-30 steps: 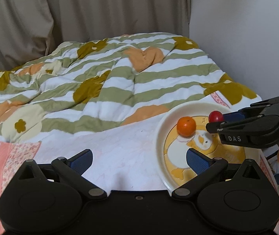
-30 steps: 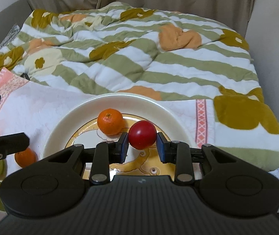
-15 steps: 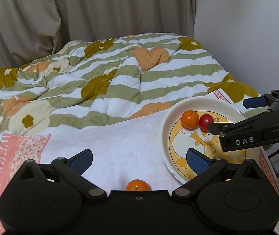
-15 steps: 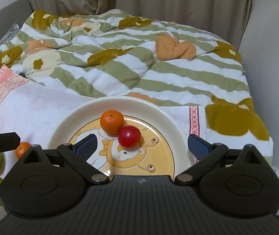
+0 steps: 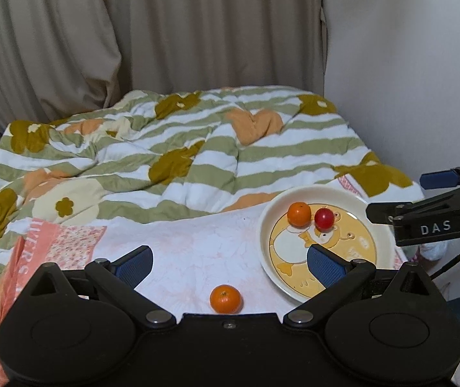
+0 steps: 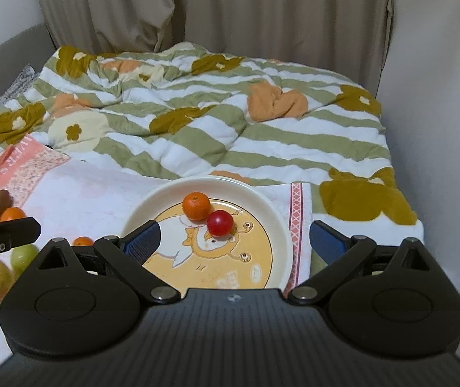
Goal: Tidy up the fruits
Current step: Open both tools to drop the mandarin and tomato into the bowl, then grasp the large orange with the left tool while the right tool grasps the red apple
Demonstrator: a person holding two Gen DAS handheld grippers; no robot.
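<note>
left gripper jaws spread, empty | loose mandarin on the white cloth at its 6 o'clock, nearer this hand | right gripper released, over plate holding mandarin and tomato

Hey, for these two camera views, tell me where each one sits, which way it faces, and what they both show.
Left wrist: sits on the left gripper, facing forward over the white cloth toward a loose mandarin; own open fingers show, and the right gripper enters at right.
Right wrist: sits on the right gripper, facing the plate; own open fingers show, the left gripper at left.
Shared: plate, its mandarin, red tomato, striped quilt, curtain.
</note>
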